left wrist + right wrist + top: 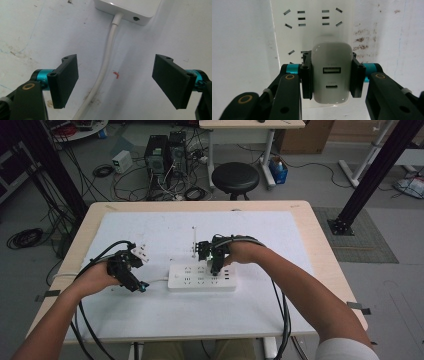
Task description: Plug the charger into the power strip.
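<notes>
The right tool is clamped on a white charger, one jaw flat on each side face, with the two port openings facing the right gripper camera. The charger sits directly over the white power strip, which lies on the white mat covering the table, its long axis running left to right across the high view. In the right gripper view rows of socket slots show just beyond the charger's far end, and a few more peek out at its left edge, so the charger is over the strip's face; whether its prongs are seated, partly in or just above the slots cannot be told, since the body hides them. The move likely turns on this: the plug axis runs straight along the tool's line toward the strip, so any push or pull goes along that line, with no sideways shift needed. The left tool is wide open and holds nothing. It hovers at the strip's left end with the white cord running between its jaws and touching neither; the strip's corner lies just ahead of it. The right hand is the one on the task; the left hand is near enough to steady the strip or cord. A small white part shows just beyond the left tool, unclear what.
</notes>
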Tool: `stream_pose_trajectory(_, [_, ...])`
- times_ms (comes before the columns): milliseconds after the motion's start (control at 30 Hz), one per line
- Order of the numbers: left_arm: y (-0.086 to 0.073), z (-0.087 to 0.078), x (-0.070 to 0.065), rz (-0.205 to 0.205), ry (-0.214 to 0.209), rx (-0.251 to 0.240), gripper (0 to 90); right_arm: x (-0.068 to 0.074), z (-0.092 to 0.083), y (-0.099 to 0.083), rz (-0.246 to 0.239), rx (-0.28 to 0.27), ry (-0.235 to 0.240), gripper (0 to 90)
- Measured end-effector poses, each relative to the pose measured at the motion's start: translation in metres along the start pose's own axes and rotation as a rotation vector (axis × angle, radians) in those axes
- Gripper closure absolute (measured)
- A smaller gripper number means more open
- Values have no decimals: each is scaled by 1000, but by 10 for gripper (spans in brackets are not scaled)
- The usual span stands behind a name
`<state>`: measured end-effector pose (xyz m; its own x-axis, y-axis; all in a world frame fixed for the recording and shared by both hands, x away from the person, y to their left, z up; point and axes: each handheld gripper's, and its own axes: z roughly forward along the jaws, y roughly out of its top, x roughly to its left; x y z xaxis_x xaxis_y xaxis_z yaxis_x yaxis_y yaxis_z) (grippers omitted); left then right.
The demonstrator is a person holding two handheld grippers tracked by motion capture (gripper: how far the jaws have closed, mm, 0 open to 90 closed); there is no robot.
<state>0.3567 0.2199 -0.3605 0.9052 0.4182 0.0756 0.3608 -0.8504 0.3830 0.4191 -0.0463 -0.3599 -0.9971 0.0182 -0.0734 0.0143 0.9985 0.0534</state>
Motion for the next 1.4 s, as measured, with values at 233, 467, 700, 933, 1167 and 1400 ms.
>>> stream_pose_trajectory(233, [-1, 2, 2, -7, -6, 6, 211, 0, 2, -1, 9, -8, 0, 625])
stream_pose_trajectory(467, [-2, 3, 2, -6, -13, 14, 211, 11, 3, 2, -32, 15, -66, 625])
stream_pose_trajectory(700, [-3, 2, 3, -13, -9, 5, 211, -2, 6, 1, 36, -14, 17, 623])
stream_pose_trajectory(933, [-4, 3, 1, -17, -10, 7, 211, -7, 9, 0, 45, -13, 49, 623])
stream_pose_trajectory(1167, [-5, 3, 2, -11, -9, 11, 211, 4, 11, -1, 19, -16, -20, 622])
stream_pose_trajectory(1400, [-6, 4, 1, -18, -12, 11, 211, -1, 12, -3, 33, -36, 9, 622])
